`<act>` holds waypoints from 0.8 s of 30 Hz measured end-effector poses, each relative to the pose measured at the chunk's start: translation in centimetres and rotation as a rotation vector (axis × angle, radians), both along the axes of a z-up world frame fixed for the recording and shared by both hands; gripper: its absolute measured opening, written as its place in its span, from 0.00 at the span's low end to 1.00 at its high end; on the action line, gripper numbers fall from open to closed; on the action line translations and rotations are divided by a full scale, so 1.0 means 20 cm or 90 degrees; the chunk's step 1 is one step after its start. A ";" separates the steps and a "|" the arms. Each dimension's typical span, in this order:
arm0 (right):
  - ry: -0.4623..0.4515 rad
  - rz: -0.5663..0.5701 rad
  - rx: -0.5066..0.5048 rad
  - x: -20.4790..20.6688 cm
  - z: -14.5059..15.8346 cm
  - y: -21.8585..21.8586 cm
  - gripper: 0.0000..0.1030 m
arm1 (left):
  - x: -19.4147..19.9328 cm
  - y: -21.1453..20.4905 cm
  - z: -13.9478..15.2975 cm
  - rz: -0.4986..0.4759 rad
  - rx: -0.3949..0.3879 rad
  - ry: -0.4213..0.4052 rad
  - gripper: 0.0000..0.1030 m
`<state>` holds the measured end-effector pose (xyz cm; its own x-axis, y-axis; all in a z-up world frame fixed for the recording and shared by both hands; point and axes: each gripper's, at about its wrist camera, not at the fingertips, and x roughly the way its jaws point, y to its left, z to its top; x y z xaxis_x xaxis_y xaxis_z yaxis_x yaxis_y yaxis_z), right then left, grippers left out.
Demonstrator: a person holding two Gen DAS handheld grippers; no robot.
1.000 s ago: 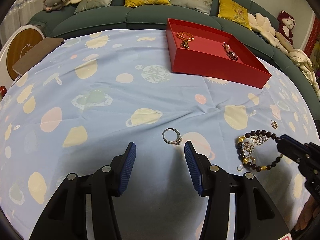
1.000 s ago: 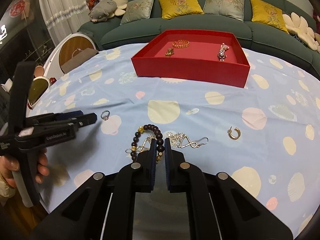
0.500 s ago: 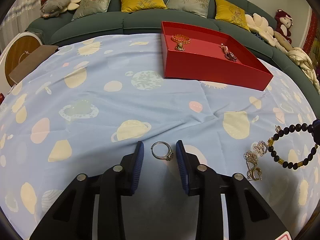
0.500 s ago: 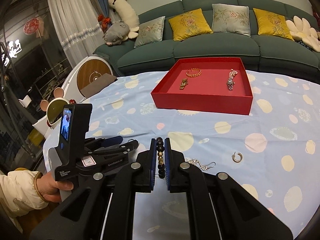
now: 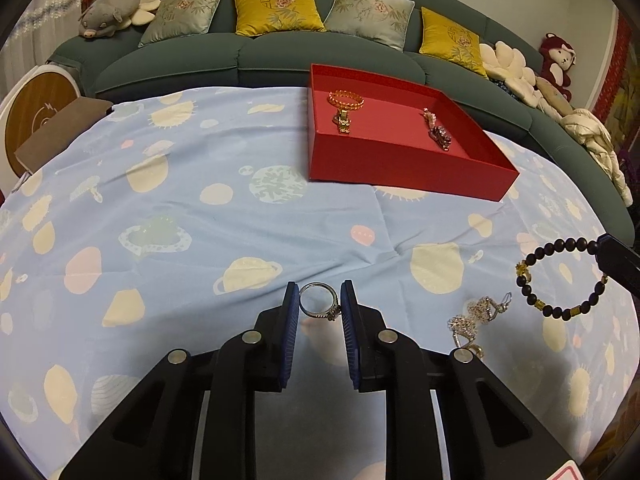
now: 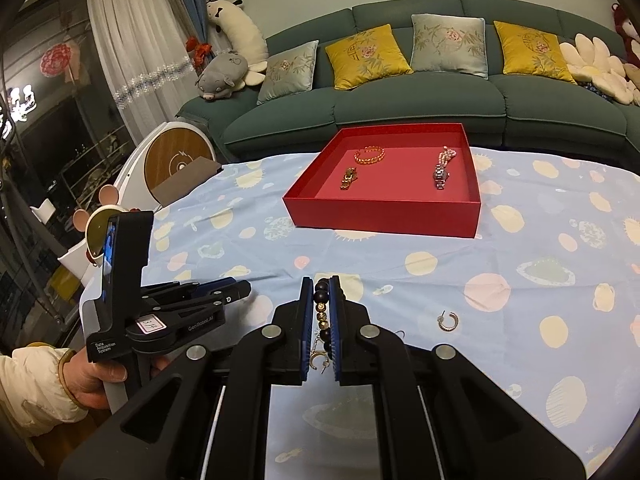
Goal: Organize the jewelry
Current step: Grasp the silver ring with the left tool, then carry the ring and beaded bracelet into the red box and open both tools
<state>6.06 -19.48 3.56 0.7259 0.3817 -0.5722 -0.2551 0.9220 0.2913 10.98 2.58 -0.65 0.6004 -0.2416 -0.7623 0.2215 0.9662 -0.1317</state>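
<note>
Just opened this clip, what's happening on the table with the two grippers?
A person is sorting jewelry into an open red tray. The left gripper is shut on a silver ring with a small stone. The right gripper is shut on a dark beaded bracelet with gold beads, held above the planet-print blue cloth. A tangled silver chain and a small gold hoop earring lie on the cloth. The tray already holds a gold bangle and two watches.
</note>
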 end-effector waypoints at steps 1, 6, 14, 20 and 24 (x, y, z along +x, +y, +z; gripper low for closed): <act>-0.004 -0.003 0.001 0.00 0.01 -0.01 0.07 | -0.01 0.00 0.02 -0.002 -0.005 -0.005 0.18; -0.024 -0.016 0.008 0.00 0.07 -0.05 0.07 | -0.04 -0.01 0.12 -0.010 -0.028 -0.021 0.18; -0.049 -0.034 0.015 0.01 0.14 -0.11 0.07 | -0.05 -0.07 0.28 -0.025 -0.052 -0.059 0.18; -0.076 -0.050 0.018 0.05 0.23 -0.13 0.07 | 0.00 -0.13 0.44 -0.038 -0.070 -0.095 0.18; -0.090 -0.064 0.019 0.13 0.31 -0.16 0.07 | 0.09 -0.16 0.55 -0.043 -0.081 -0.123 0.18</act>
<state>8.60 -22.59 9.67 0.8338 0.3176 -0.4517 -0.2017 0.9367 0.2862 12.68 -0.67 10.44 0.7116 -0.3730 -0.5954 0.3179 0.9267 -0.2006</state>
